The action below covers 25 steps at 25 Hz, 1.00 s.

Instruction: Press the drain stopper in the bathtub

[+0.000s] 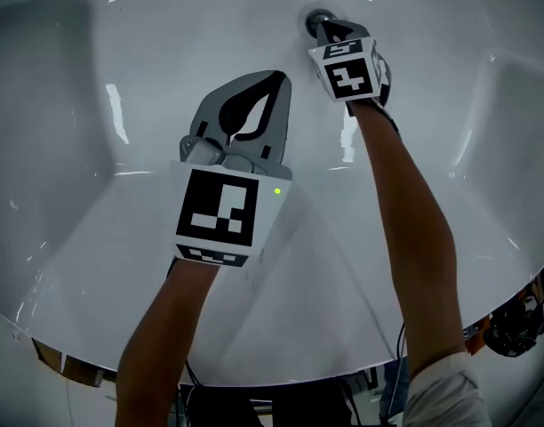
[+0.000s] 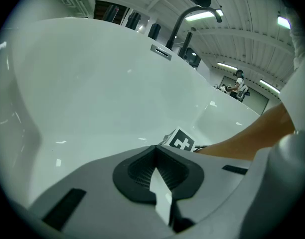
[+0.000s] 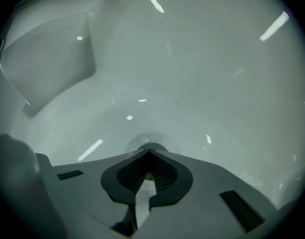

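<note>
The round metal drain stopper [image 1: 315, 18] sits at the far end of the white bathtub [image 1: 94, 149]. My right gripper [image 1: 326, 32] is shut, its tips down on the stopper's near edge. In the right gripper view the stopper [image 3: 151, 145] shows just past the closed tips of the right gripper [image 3: 149, 151], mostly hidden by them. My left gripper [image 1: 276, 83] hangs shut over the tub floor, nothing in it, well short of the drain. In the left gripper view the left gripper [image 2: 156, 148] has its jaws together, and the right gripper's marker cube [image 2: 180, 141] shows beyond.
The tub's sloped walls rise on both sides [image 1: 512, 123]. A dark curved faucet [image 2: 190, 15] and an overflow plate [image 2: 161, 51] stand on the far rim. A person stands far off in the room [image 2: 239, 83]. Cables and dark gear lie outside the tub's near rim [image 1: 514, 327].
</note>
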Motion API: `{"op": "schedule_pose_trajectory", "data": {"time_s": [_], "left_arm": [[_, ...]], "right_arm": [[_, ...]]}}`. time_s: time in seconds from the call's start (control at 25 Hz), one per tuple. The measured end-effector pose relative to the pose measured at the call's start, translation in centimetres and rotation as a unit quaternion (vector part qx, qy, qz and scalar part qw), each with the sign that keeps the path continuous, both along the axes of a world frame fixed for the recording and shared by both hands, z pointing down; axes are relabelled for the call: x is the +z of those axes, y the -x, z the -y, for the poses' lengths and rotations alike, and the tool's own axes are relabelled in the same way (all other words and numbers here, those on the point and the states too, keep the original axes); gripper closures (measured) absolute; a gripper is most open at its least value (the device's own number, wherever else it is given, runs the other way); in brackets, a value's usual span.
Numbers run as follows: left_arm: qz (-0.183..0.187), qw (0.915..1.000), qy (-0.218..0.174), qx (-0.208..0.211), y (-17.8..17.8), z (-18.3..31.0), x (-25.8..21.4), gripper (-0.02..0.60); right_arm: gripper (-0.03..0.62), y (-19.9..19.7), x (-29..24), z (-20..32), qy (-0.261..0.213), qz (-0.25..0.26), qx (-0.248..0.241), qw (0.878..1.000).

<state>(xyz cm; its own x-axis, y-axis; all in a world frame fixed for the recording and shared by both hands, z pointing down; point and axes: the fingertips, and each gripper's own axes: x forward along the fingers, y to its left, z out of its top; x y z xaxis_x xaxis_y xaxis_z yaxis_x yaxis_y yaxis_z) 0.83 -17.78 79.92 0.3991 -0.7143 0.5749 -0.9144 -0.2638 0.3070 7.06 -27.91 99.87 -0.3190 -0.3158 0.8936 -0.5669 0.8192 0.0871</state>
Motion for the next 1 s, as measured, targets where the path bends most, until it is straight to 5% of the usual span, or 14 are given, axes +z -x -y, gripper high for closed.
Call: {"op": "schedule_pose_trajectory", "data": {"time_s": [0.64,1.0], "left_arm": [[-0.011,0.9998,0.013,-0.007,1.1,-0.4,2.1,0.575],[-0.016,0.9996,0.022,-0.007,0.8,0.0,1.2,0.575]], "right_arm": [[0.580,-0.2,3.5,0.2,0.010,-0.022,0.010,1.000],[0.580,-0.8,2.6,0.1,0.033,-0.049,-0.027,0.998]]}}
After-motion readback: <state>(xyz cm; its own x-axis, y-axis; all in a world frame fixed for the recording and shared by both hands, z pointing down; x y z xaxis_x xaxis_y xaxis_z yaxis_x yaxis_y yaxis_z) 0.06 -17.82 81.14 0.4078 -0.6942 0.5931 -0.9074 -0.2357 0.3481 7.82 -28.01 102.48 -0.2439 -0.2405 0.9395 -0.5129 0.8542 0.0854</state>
